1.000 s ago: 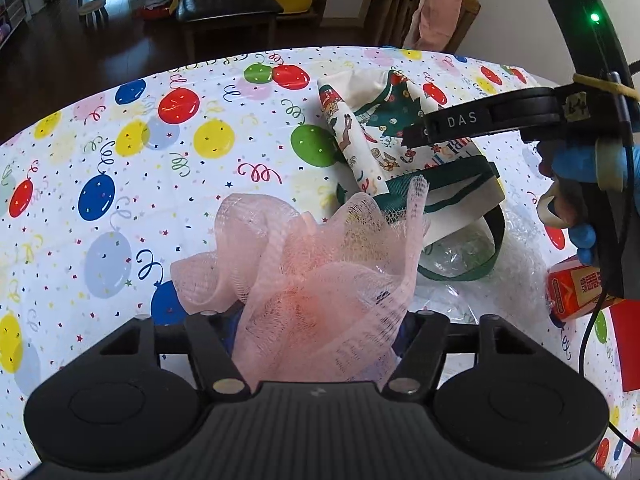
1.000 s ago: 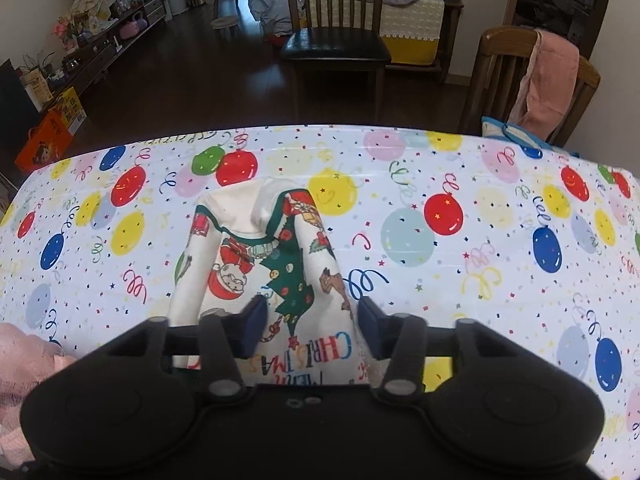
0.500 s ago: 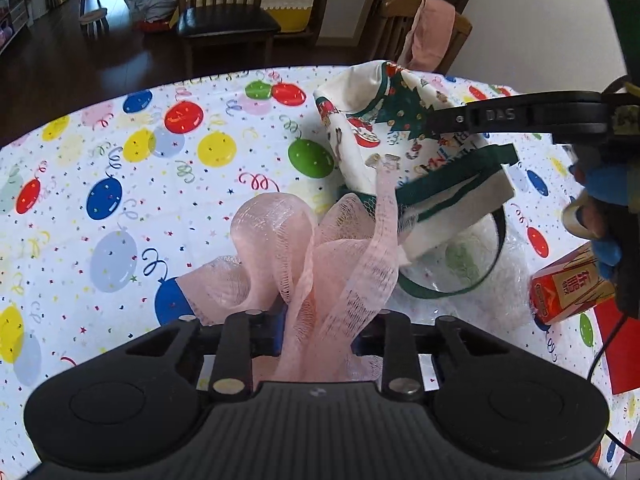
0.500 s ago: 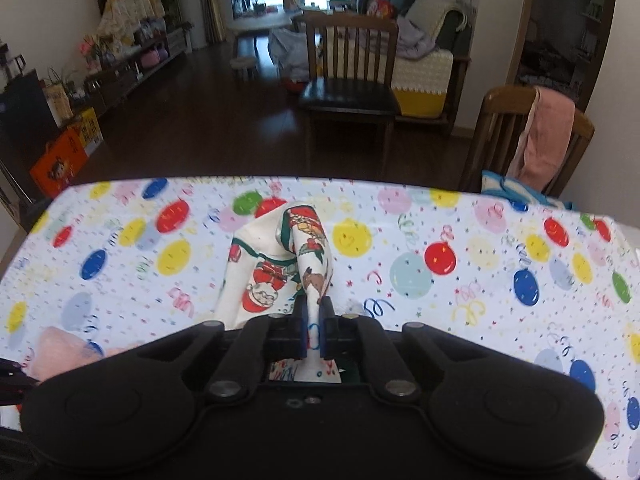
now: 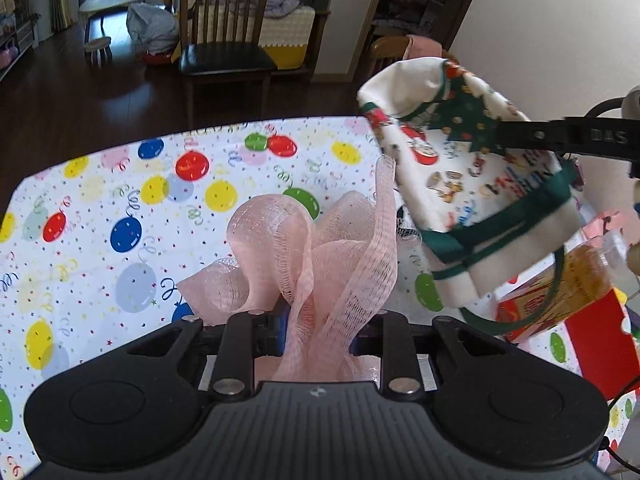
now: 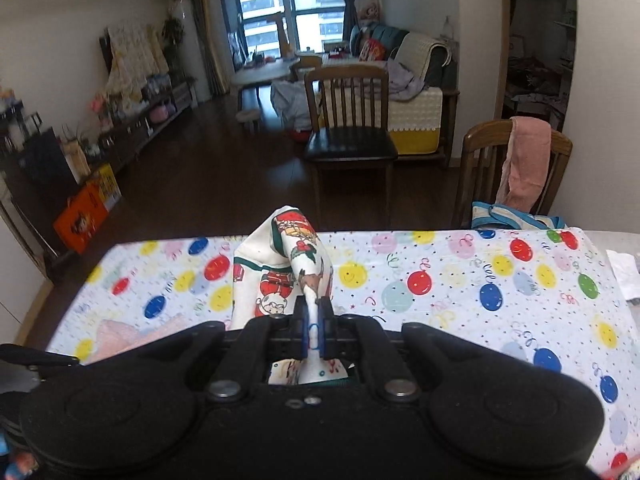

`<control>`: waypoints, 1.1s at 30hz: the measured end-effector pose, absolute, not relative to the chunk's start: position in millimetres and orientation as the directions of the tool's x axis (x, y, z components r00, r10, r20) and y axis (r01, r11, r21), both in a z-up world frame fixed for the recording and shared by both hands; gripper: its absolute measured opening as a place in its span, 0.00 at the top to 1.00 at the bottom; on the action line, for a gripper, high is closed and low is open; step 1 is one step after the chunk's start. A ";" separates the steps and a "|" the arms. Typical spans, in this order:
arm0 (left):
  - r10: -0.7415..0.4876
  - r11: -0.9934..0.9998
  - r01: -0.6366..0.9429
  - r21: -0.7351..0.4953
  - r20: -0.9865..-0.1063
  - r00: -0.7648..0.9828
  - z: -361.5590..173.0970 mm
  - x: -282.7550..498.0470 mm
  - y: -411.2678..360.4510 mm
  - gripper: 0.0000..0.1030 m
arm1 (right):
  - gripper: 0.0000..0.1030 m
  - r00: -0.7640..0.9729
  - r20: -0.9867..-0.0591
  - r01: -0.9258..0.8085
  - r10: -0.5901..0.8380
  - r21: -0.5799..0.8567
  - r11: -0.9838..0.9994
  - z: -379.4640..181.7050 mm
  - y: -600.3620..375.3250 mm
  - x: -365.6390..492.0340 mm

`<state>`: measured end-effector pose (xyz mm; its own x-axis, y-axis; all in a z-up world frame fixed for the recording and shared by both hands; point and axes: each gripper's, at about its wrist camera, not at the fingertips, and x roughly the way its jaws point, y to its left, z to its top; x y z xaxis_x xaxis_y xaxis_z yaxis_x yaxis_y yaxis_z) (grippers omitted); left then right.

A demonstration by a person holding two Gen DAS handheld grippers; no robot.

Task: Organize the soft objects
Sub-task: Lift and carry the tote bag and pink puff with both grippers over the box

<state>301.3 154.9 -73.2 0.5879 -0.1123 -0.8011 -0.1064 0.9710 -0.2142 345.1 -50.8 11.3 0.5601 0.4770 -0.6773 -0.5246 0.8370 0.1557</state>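
Observation:
My left gripper (image 5: pixel 318 332) is shut on a pink mesh bath sponge (image 5: pixel 308 256) and holds it above the balloon-print tablecloth (image 5: pixel 120 216). My right gripper (image 6: pixel 315 316) is shut on a fold of a white Christmas-print cloth bag (image 6: pixel 280 276) with green trim and holds it in the air. In the left wrist view the bag (image 5: pixel 480 196) hangs at the right, from the black right gripper (image 5: pixel 560 138), with its green handles dangling. The pink sponge (image 6: pixel 120 336) shows at the lower left of the right wrist view.
A red and orange carton (image 5: pixel 560 296) and a red card (image 5: pixel 600 344) lie at the table's right under the bag. Wooden chairs (image 6: pixel 352 132) stand beyond the far table edge, one with a pink towel (image 6: pixel 524 160). A white item (image 6: pixel 624 268) lies at the right edge.
Both grippers closed, the left on the pink sponge and the right on the Christmas bag. Both then rose, lifting the sponge and the bag off the table.

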 end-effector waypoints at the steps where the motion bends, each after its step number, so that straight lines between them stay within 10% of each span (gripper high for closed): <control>1: -0.111 0.971 -0.104 -0.213 -0.798 0.592 -68.4 299.0 154.1 0.75 | 0.96 0.563 -0.672 -0.521 0.482 0.164 0.837 17.4 -55.8 341.6; 33: -0.248 0.969 0.157 -0.192 -0.724 0.644 48.0 255.1 10.7 0.75 | 0.96 0.677 -0.613 -0.383 0.407 0.179 0.906 103.7 -307.8 247.7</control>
<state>255.1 10.7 48.0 0.6435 -0.2480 -0.7241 0.1574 0.9687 -0.1919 247.7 -307.8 103.7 0.6769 0.4068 -0.6135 -0.3828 0.9064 0.1787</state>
